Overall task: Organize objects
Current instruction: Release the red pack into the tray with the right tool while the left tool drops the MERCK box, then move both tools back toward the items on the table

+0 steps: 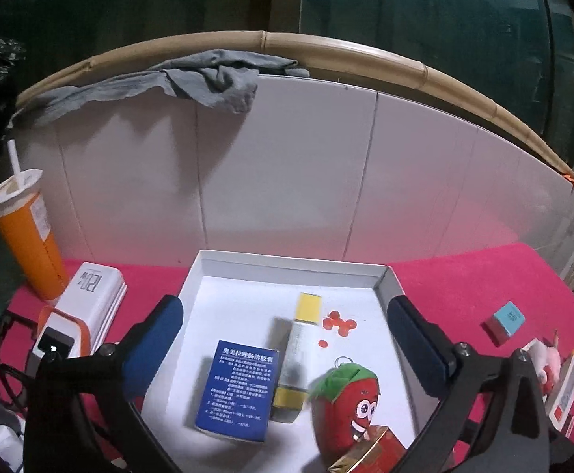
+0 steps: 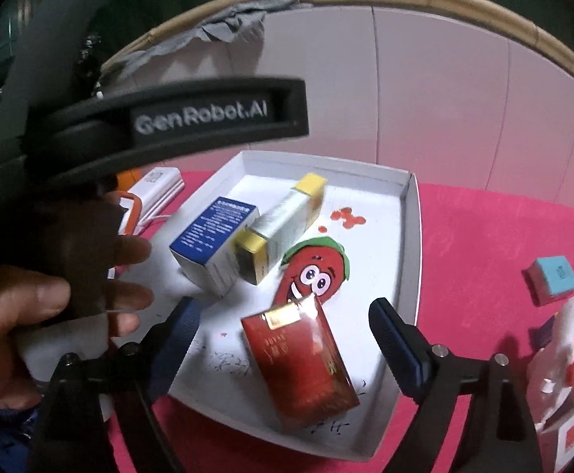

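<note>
A white tray (image 1: 387, 280) on the pink table holds a blue medicine box (image 1: 235, 390), a yellow-capped box (image 1: 297, 358), a red strawberry plush (image 1: 346, 406) and a red-gold carton (image 1: 369, 453). My left gripper (image 1: 283, 339) is open and empty above the tray. In the right wrist view the same tray (image 2: 411, 236) holds the blue box (image 2: 212, 240), the yellow-capped box (image 2: 283, 224), the plush (image 2: 314, 272) and the red carton (image 2: 300, 362). My right gripper (image 2: 283, 335) is open, its fingers apart on either side of the carton.
An orange cup with a straw (image 1: 27, 232) and a white power bank (image 1: 90, 295) stand left of the tray. A teal eraser (image 1: 505, 321) and a pink plush (image 2: 563, 358) lie to the right. The white wall (image 1: 287, 165) rises behind. The left gripper's body (image 2: 149, 118) crosses the right view.
</note>
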`<state>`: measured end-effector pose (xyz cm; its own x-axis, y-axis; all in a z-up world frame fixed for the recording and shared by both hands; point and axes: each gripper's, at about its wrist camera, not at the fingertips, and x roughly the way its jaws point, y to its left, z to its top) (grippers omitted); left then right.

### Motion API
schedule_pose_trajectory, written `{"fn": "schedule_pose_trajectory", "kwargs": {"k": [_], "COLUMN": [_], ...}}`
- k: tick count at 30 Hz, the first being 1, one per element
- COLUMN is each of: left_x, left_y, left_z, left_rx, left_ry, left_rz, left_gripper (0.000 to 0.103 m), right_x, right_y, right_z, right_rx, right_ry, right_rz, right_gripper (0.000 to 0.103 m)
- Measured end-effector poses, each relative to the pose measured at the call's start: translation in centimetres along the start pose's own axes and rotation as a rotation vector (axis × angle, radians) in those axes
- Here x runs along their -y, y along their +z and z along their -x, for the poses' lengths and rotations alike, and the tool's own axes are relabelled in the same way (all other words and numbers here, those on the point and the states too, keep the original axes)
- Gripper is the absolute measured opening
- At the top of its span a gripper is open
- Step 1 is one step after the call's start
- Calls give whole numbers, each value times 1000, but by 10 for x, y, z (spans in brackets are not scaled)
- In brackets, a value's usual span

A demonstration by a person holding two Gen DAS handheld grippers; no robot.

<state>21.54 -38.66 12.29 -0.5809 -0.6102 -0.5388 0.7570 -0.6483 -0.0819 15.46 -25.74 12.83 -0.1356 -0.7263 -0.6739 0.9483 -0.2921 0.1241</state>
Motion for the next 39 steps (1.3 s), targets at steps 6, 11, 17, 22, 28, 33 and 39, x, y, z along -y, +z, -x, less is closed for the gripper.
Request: {"fn": "schedule_pose_trajectory", "kwargs": {"k": [6, 11, 17, 22, 28, 33, 39], "left_x": [-1, 2, 14, 29, 49, 67, 98], "left_y": [1, -3, -8, -13, -15, -21, -43], "left_z": [12, 23, 32, 40, 46, 53, 61], "left_rx": [15, 27, 34, 35, 29, 22, -14], "left_ry": [15, 39, 43, 35, 27, -5, -102], "left_rz": [0, -7, -24, -56, -97, -119, -147], "left_gripper": [103, 103, 103, 103, 103, 103, 103], "right_x": [-4, -2, 3, 11, 26, 44, 102], "right_y": [1, -4, -14, -20, -24, -32, -56], "right_z": [11, 35, 58, 74, 92, 116, 152], "right_rx": [29, 50, 86, 112, 141, 179, 225], "right_ry": [-9, -37, -59, -64, -69, -99, -167], "right_rz": [22, 29, 39, 21, -13, -22, -171], "right_gripper": [92, 93, 93, 93, 93, 93, 93]}}
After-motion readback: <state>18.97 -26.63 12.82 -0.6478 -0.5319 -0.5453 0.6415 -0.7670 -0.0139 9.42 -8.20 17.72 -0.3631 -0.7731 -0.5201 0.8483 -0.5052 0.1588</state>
